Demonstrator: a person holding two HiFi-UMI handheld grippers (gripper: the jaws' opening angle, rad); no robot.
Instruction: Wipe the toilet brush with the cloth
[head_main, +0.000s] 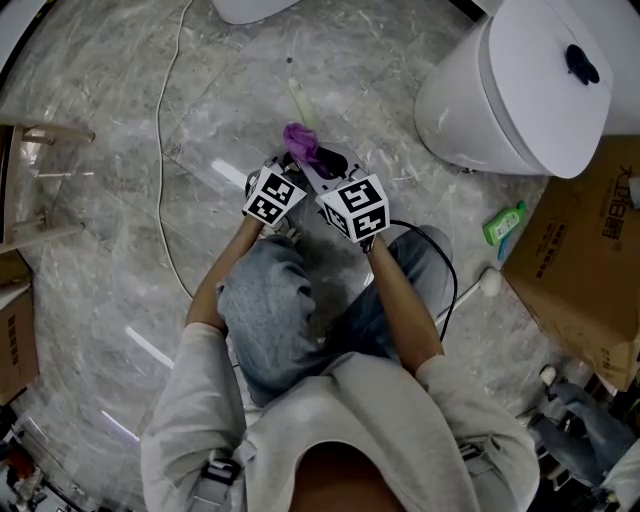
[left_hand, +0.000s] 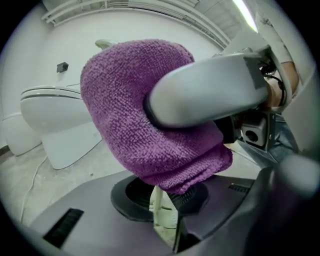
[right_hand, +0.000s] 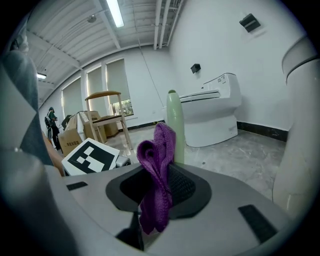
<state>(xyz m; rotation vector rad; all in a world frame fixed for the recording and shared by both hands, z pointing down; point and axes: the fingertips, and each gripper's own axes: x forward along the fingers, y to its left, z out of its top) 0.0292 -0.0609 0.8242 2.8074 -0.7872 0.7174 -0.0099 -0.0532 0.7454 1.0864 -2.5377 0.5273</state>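
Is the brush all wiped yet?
Not yet, I think. Done: the left gripper grips the brush, and the right gripper pinches the cloth. In hand: the cloth is bunched around the brush's stick, just past the left gripper. Left: the stick beyond the cloth is bare, and I can't tell how clean any of it is.

Grey marbled floor (head_main: 100, 260) with a white cable (head_main: 159, 130) snaking across. White toilet (head_main: 520, 90) at upper right, cardboard box (head_main: 585, 250) near it, green bottle (head_main: 505, 222) between. Second toilet (right_hand: 212, 112) against a white wall (right_hand: 210, 35). Wooden chair (right_hand: 106, 117) near tall windows (right_hand: 117, 82); tube light (right_hand: 115, 13) burning overhead.
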